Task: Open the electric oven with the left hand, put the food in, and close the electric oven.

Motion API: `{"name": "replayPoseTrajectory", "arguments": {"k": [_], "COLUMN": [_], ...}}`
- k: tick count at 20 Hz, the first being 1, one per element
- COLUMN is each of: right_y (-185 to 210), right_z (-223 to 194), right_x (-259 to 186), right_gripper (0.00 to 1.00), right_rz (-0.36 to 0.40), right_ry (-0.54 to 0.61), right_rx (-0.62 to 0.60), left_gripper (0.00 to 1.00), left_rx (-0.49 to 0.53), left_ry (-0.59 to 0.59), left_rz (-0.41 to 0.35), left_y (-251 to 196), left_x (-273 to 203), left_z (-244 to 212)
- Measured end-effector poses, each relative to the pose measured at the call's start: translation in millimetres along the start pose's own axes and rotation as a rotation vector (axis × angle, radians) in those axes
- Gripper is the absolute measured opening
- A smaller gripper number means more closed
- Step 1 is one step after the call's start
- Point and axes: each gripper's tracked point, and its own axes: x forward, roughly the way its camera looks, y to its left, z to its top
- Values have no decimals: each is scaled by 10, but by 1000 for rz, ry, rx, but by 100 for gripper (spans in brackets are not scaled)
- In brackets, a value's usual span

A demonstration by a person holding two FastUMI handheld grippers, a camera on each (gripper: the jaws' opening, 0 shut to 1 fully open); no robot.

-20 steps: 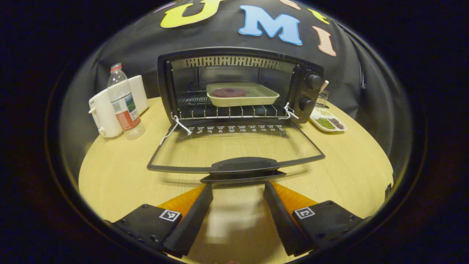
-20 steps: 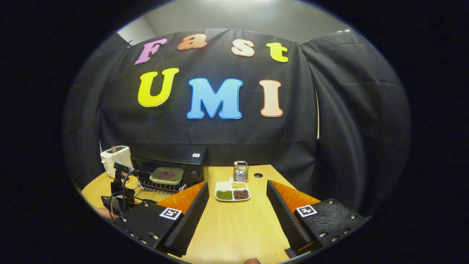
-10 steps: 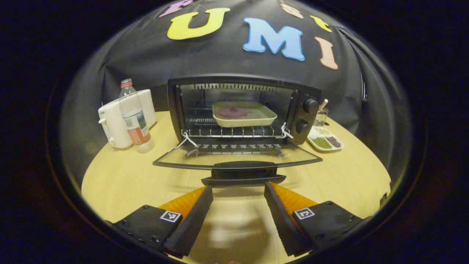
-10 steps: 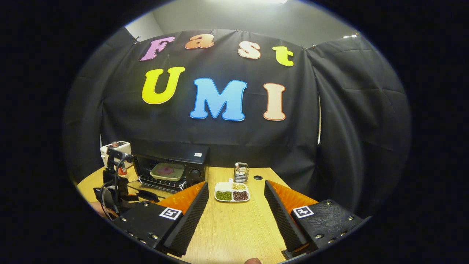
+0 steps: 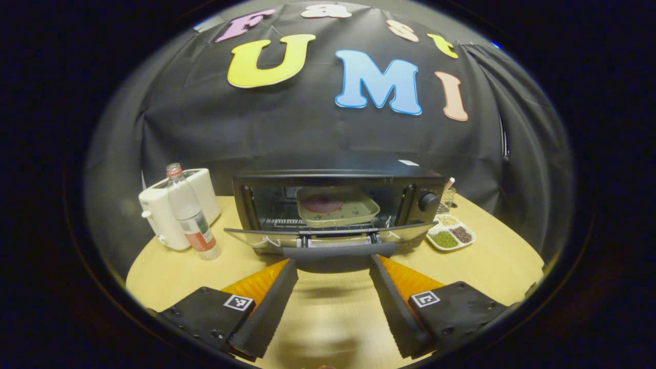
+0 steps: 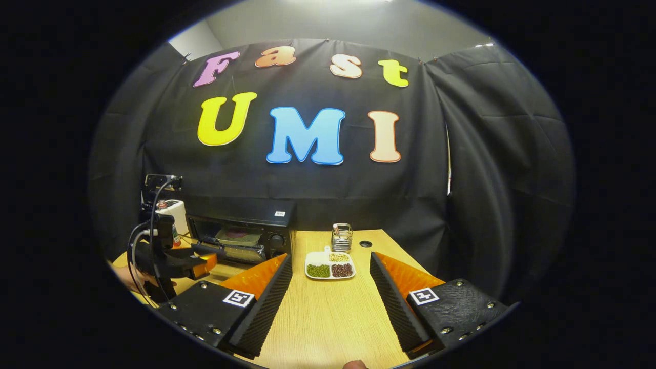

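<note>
Swung up since a second ago, the oven [image 5: 335,205] door [image 5: 328,237] hangs half shut over the tray of food [image 5: 335,209] inside, so the left gripper [image 5: 332,302], fingers spread under the handle [image 5: 338,251], should push up squarely; the right gripper [image 6: 330,302] idles open.

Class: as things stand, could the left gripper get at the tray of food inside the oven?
Probably not: the oven door stands part-raised across the opening, between the open left gripper and the tray.
</note>
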Motion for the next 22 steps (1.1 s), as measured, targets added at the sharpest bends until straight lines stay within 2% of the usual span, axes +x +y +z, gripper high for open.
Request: {"name": "replayPoseTrajectory", "arguments": {"k": [1,2,7,9,12,13,14,16,17,18,22], "right_y": [-3,-12,-123,-159,-164,-189,-237,-314,-337,-345,-463], "right_z": [10,-3,88,187,315,341,379,489,513,549,713], "right_x": [8,0,-94,-159,-251,-319,-390,-496,-545,-585,-744], "right_gripper": [95,95,95,95,94,95,95,95,95,95,95], "right_rz": [-4,-8,-13,18,103,124,139,169,188,203,236], "right_ry": [4,5,-26,-53,-61,-63,-74,-104,-111,-120,-189], "right_rx": [8,16,37,48,76,83,85,79,70,57,-13], "left_gripper": [100,96,96,98,100,90,100,91,91,95,100], "left_rx": [10,17,21,17,0,-3,-1,10,16,19,8], "left_ry": [-13,-26,-145,-202,-264,-290,-309,-345,-360,-373,-414], "left_rz": [-2,-4,0,7,16,25,32,57,71,84,133], "left_y": [14,13,-52,-78,-213,-244,-288,-368,-414,-441,-487], "left_x": [29,82,-48,-344,-976,-1200,-1431,-1854,-2016,-2204,-2816], "left_z": [73,150,735,968,1208,1281,1330,1406,1439,1473,1508]}}
